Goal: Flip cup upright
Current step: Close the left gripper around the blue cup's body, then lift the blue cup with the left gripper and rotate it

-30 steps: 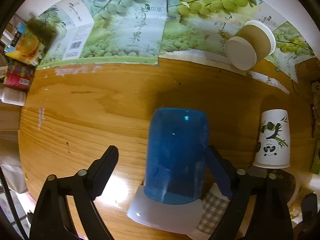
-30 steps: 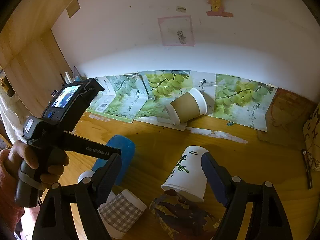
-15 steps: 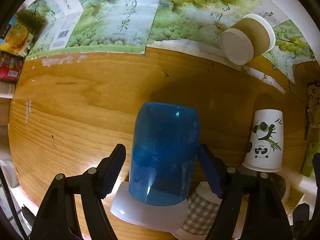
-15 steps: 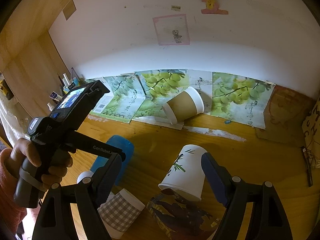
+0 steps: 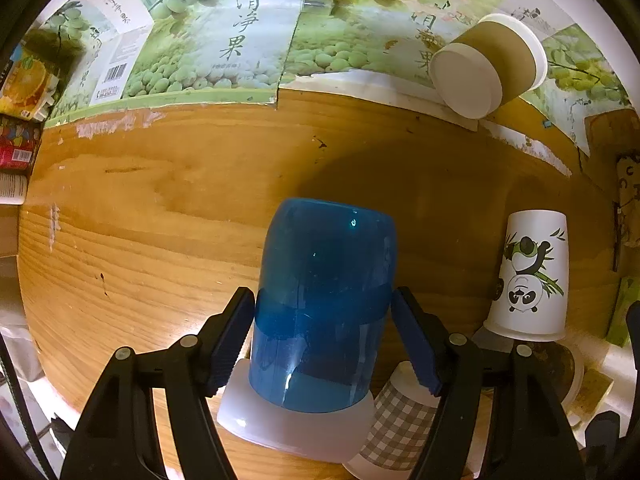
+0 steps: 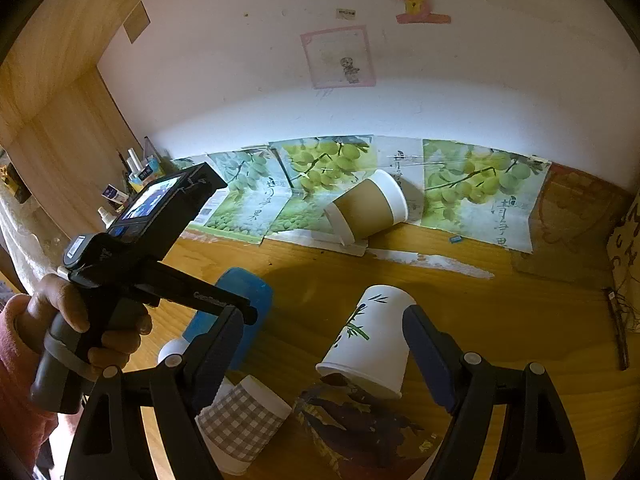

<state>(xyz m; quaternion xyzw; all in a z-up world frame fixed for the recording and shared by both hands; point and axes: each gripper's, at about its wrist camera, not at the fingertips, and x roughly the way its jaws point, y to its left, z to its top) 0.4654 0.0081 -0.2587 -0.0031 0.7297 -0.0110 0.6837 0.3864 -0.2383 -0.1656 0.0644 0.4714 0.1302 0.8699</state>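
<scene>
A translucent blue cup (image 5: 324,300) stands upside down on a white lid-like base (image 5: 296,432) on the wooden table. My left gripper (image 5: 323,332) has both pads against the cup's sides, shut on it. The cup also shows in the right wrist view (image 6: 236,316), partly behind the left gripper. My right gripper (image 6: 324,352) is open and empty, its fingers either side of an upside-down white panda cup (image 6: 368,344), apart from it.
A brown paper cup (image 5: 488,64) lies on its side at the back by grape-print cardboard (image 5: 224,40). A checkered cup (image 6: 240,420) lies near the front edge. The panda cup (image 5: 528,276) rests on a dark patterned mat (image 6: 352,428). Small boxes (image 5: 24,80) stand at the left.
My left gripper has moved forward around the blue cup and its fingers have closed from wide open onto the cup's sides. The right gripper has stayed almost still.
</scene>
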